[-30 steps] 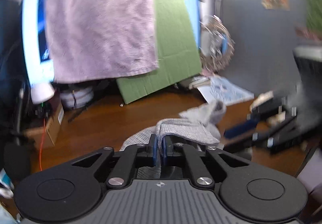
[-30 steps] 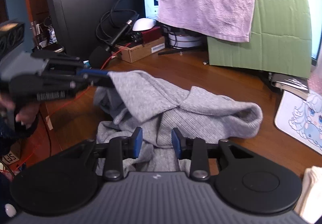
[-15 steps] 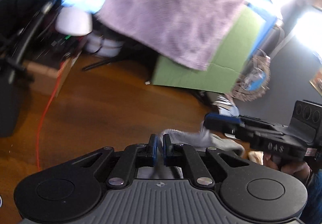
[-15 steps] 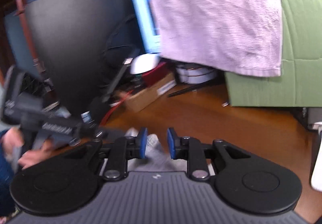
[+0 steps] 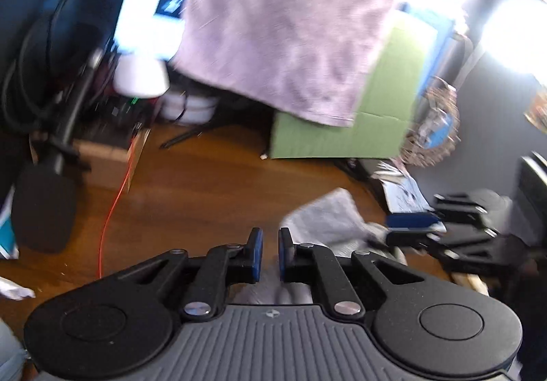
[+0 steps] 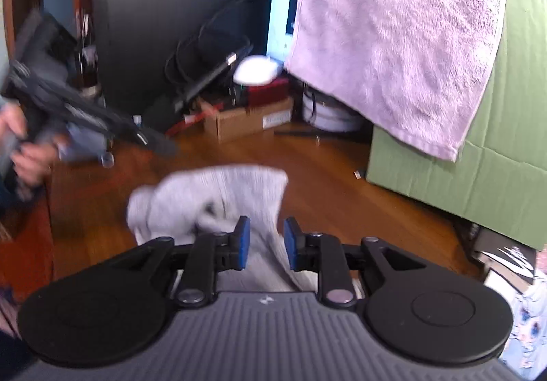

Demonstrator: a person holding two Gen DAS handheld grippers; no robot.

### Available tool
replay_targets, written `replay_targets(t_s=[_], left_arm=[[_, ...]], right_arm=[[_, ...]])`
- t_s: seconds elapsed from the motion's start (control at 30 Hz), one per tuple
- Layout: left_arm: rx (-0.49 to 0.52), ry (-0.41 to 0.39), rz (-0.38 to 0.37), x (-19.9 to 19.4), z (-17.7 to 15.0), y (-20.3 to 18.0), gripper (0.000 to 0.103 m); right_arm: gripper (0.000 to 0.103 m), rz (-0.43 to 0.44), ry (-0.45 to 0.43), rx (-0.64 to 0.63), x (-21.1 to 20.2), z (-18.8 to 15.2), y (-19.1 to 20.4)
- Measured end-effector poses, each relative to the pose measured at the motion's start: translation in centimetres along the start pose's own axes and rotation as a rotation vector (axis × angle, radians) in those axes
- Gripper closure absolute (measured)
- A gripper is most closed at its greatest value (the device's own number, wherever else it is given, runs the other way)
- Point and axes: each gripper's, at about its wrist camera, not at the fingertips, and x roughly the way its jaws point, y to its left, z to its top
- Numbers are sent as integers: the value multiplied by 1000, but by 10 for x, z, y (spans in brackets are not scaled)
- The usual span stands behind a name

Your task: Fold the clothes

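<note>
Strong glare blows out the upper right beyond the left gripper; both fisheye views are motion-blurred, bending and darkening toward their corners.

Each camera sits just behind its own gripper and looks forward and down along the fingers, close over the desk. The left view faces the towel from the left, with the right gripper at its right edge. The right view faces the same towel (the frame tilted), with the left gripper at its left. Both share the green board and the grey garment.
</note>
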Motion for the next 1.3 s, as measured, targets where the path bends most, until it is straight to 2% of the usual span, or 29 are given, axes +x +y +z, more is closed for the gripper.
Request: replay_targets(t_s=[0.07, 0.1, 0.17, 0.2, 0.23, 0.27, 0.33, 0.43, 0.53, 0.63, 0.67, 0.7, 0.8, 0.83, 0.87, 1.0, 1.17, 1.23, 1.3], left_arm=[[43, 6, -34, -7, -5, -14, 90], [75, 7, -45, -7, -8, -22, 83], [141, 10, -66, -6, -14, -39, 77], [177, 6, -62, -6, -18, -45, 73], [221, 3, -51, -2, -21, -53, 68], [259, 3, -35, 3, -23, -57, 67], [333, 4, -1, 14, -28, -64, 65], [376, 26, 76, 31, -32, -60, 65], [360, 59, 85, 40, -34, -52, 65], [360, 58, 99, 43, -36, -52, 65], [360, 57, 102, 43, -36, -52, 65], [360, 56, 104, 43, -37, -53, 65], [354, 50, 120, 45, -36, -53, 66], [352, 47, 128, 45, -35, -52, 66], [349, 45, 134, 44, -35, -51, 67], [324, 50, 136, 40, -34, -42, 68], [281, 51, 124, 40, -30, -33, 71], [241, 54, 80, 40, -26, -29, 75], [164, 67, 12, 41, -21, -18, 77]], right_arm=[[78, -4, 14, 7, 4, -7, -4], [78, 2, 18, 15, 6, -9, -5], [79, 41, 15, 30, 13, -11, -9], [82, 55, 16, 54, 16, -11, -13], [88, 70, 17, 79, 19, -11, -17], [100, 82, 19, 104, 23, -11, -21], [103, 100, 17, 156, 24, -11, -32], [103, 113, 7, 239, 14, -14, -46], [103, 100, -26, 232, -3, -17, -48], [86, 119, -42, 196, -5, -17, -40], [75, 117, -42, 183, -1, -15, -37], [73, 115, -38, 172, 5, -13, -34], [74, 132, -15, 167, 26, -8, -30], [79, 139, -1, 162, 33, -7, -28], [99, 138, 14, 155, 38, -6, -26], [98, 148, 0, 190, 28, -7, -33], [98, 170, -93, 353, -4, -14, -67], [98, 181, -109, 400, -9, -17, -77], [98, 155, -110, 436, -10, -19, -84]])
